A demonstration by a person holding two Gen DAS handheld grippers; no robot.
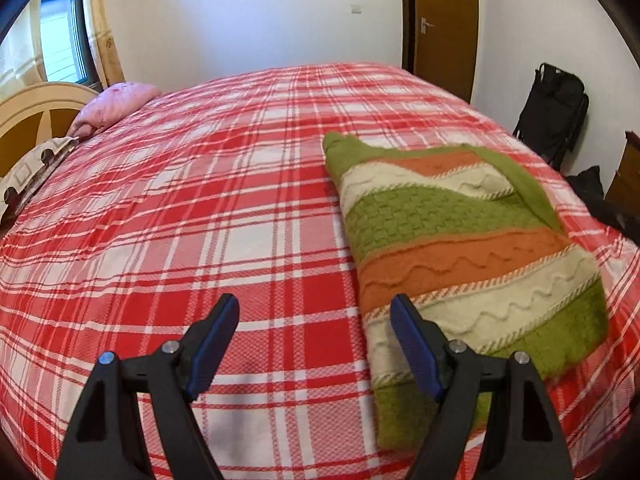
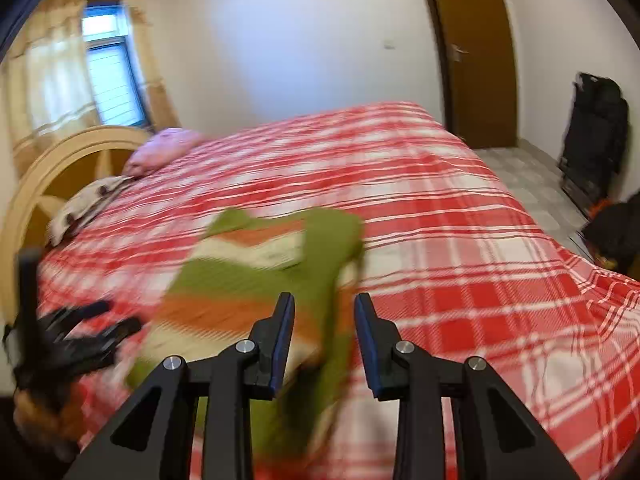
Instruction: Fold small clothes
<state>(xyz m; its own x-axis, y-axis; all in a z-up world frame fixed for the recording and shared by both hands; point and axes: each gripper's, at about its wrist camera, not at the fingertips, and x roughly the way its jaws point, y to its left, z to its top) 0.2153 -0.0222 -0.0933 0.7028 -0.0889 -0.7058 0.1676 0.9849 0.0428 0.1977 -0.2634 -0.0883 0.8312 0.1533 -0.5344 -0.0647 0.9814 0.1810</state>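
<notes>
Left gripper [image 1: 315, 306] nearest the lens, black arms with blue pads [image 1: 212, 350], jaws spread wide, nothing between them, only bedspread under the gap. Its right finger overlaps the near left edge of the sweater [image 1: 460, 248] in the picture (contact can't be told). Sweater is knitted, green, orange and cream stripes, lying partly folded on the red-and-white plaid bedspread [image 1: 180, 220], toward the bed's near right part in the left wrist view, one green flap turned over along its far right edge.

Right wrist view is motion-blurred. Right gripper [image 2: 325, 300] has its jaws parted, not gripping; green fabric of the sweater [image 2: 256, 272] shows beyond the gap and the pads don't press on it. Left gripper [image 2: 80, 332] shows at the left edge there, beside the sweater.

Pink pillow [image 1: 116, 106] and patterned pillow [image 1: 28, 176] by the headboard [image 1: 28, 108]. Brown door [image 1: 444, 20] and black bag [image 1: 554, 120] beyond the bed.
</notes>
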